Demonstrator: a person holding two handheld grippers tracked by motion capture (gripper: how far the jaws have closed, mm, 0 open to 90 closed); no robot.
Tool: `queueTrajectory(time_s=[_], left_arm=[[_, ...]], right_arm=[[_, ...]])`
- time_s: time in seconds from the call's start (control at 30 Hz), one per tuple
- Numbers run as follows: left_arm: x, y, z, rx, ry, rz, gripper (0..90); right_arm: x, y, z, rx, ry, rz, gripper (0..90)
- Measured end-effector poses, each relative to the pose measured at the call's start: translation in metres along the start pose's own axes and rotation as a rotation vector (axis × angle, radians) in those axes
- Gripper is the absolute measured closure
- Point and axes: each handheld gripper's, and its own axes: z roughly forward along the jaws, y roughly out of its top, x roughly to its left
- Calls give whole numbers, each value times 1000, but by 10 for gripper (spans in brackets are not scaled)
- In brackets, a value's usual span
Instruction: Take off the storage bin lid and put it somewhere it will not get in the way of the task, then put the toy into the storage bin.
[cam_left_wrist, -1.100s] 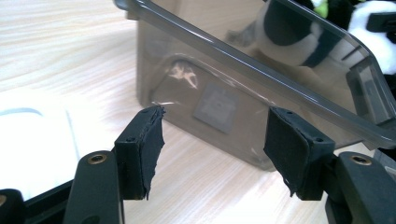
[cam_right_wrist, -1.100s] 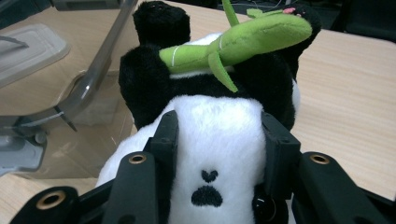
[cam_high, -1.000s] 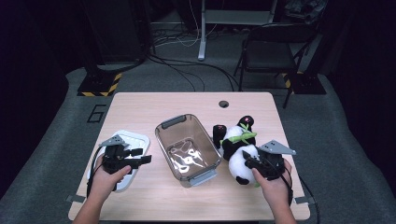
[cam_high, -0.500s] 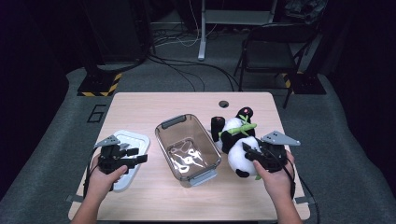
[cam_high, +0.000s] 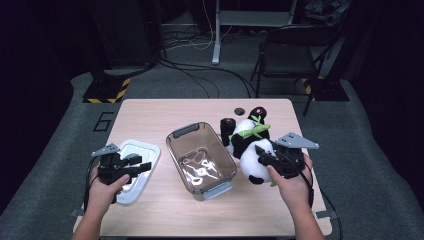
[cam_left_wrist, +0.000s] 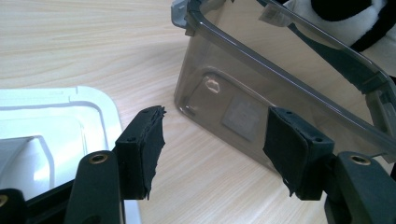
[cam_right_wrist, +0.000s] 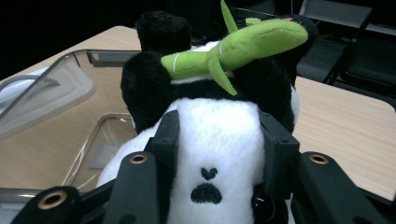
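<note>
I am gripping the plush panda (cam_right_wrist: 212, 154) with my right gripper (cam_high: 270, 159); its jaws are pressing into the white head from both sides, squeezing the fur in, so the claw is closed tight on the toy; the panda is hanging just beside the right rim of the clear plastic container (cam_high: 200, 157), its black limbs and the green bamboo stalk (cam_right_wrist: 238, 44) pointing away from me toward the far edge of the table (cam_high: 150, 112); in the right gripper view the container's open mouth is sitting just to the left of the toy.

I am holding my left gripper (cam_left_wrist: 215, 140) low over the white lid (cam_high: 135, 167) at the left of the container; its jaws are standing partly apart with nothing between the pads (cam_left_wrist: 147, 140); in the left gripper view they are framing the container's near wall, not touching it.
</note>
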Motion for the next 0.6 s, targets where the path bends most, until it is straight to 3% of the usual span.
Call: queueTrajectory(time_s=[0.37, 0.6], left_arm=[[4, -1, -4, -9, 7, -22, 372], [6, -2, -6, -12, 15, -26, 372]], right_arm=[[14, 19, -3, -29, 12, -36, 567], [29, 29, 6, -49, 53, -57, 567]])
